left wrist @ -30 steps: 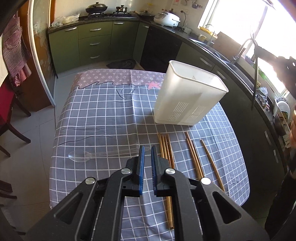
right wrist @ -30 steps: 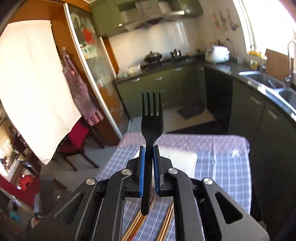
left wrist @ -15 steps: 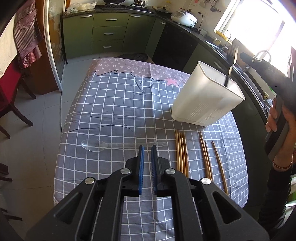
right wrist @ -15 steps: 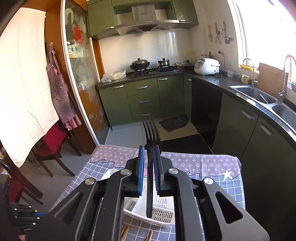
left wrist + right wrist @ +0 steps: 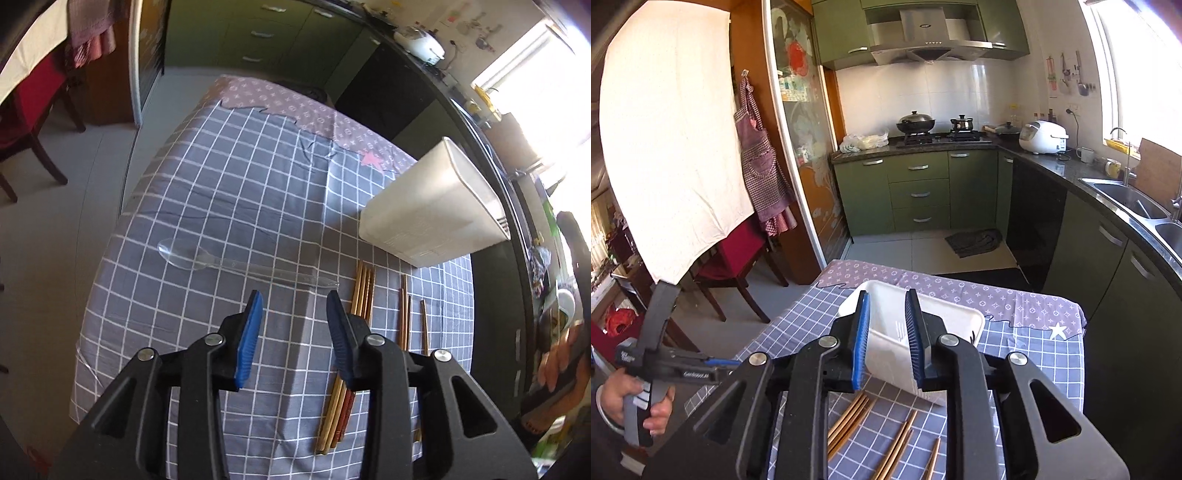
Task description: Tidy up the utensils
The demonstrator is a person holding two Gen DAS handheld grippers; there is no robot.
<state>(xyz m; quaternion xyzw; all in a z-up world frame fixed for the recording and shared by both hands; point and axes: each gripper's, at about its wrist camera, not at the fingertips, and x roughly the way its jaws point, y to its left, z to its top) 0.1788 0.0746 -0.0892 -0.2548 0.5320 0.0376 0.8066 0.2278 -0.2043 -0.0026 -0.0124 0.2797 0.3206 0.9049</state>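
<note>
Both claws newly parted: left claw (image 5: 293,314), right claw (image 5: 885,314); one spoon (image 5: 236,263).

Spoon (image 5: 236,263) left of chopsticks (image 5: 364,291) — holder (image 5: 424,206) behind them.

- I note green cabinets (image 5: 919,192) along the far wall, under a dark countertop (image 5: 912,146).
- A steel range hood (image 5: 929,46) hangs above the stove (image 5: 938,138), where two pots sit.
- The wall behind the stove is white tile (image 5: 934,92).
- A white rice cooker (image 5: 1043,136) stands in the far right corner.
- A steel sink (image 5: 1134,201) sits on the right, under a bright window (image 5: 1141,66).
- The floor is pale tile (image 5: 886,251), with a dark mat (image 5: 973,242).
- On the left I see a red chair (image 5: 733,251), a checked apron (image 5: 764,166) and a white cloth (image 5: 670,136).
</note>
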